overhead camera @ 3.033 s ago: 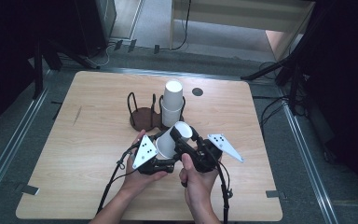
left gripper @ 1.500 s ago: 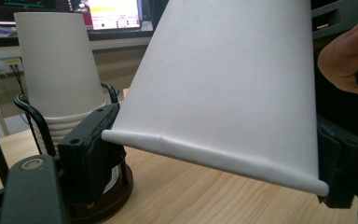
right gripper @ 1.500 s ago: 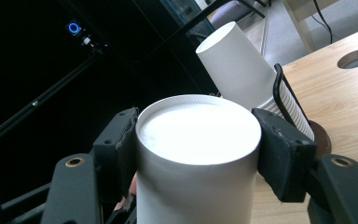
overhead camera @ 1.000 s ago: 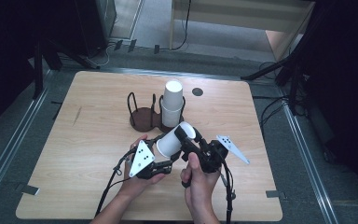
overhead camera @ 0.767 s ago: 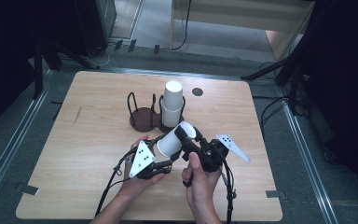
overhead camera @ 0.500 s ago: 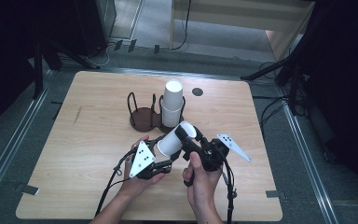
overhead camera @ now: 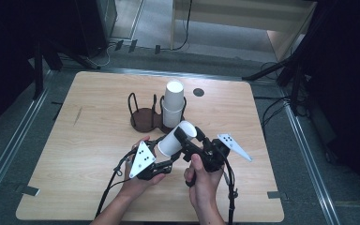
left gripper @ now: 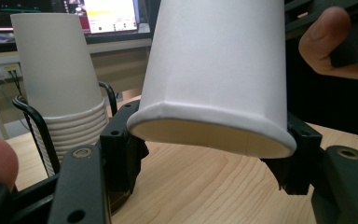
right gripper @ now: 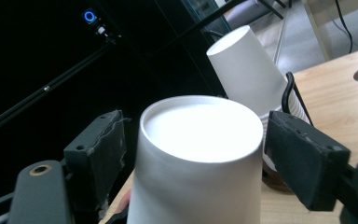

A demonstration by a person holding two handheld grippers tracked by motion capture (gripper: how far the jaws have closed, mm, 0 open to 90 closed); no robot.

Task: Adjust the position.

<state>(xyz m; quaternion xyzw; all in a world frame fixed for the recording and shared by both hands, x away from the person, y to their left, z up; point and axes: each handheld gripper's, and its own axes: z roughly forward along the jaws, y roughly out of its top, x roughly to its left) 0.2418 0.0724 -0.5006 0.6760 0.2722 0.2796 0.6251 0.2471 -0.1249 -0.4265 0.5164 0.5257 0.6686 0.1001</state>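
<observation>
While left fingers (left gripper: 121, 149) pinch the cup's rim (left gripper: 214, 135), right fingers (right gripper: 98, 154) stand clear.

Seen from the high view, the table (overhead camera: 75, 154) middle is blocked by the wire holder (overhead camera: 146, 112) and its stack of cups (overhead camera: 173, 103), set at 12 o'clock from the grippers. The way toward 12 is further closed by the tilted cup (overhead camera: 176, 139), held just short of the stack between the left gripper (overhead camera: 161, 147) and the right gripper (overhead camera: 180, 136). Bare wood is left at 9 o'clock and at 3 o'clock, out to the table edges. At 1 o'clock a small round hole (overhead camera: 198, 92) is set in the top, with open board around it.
</observation>
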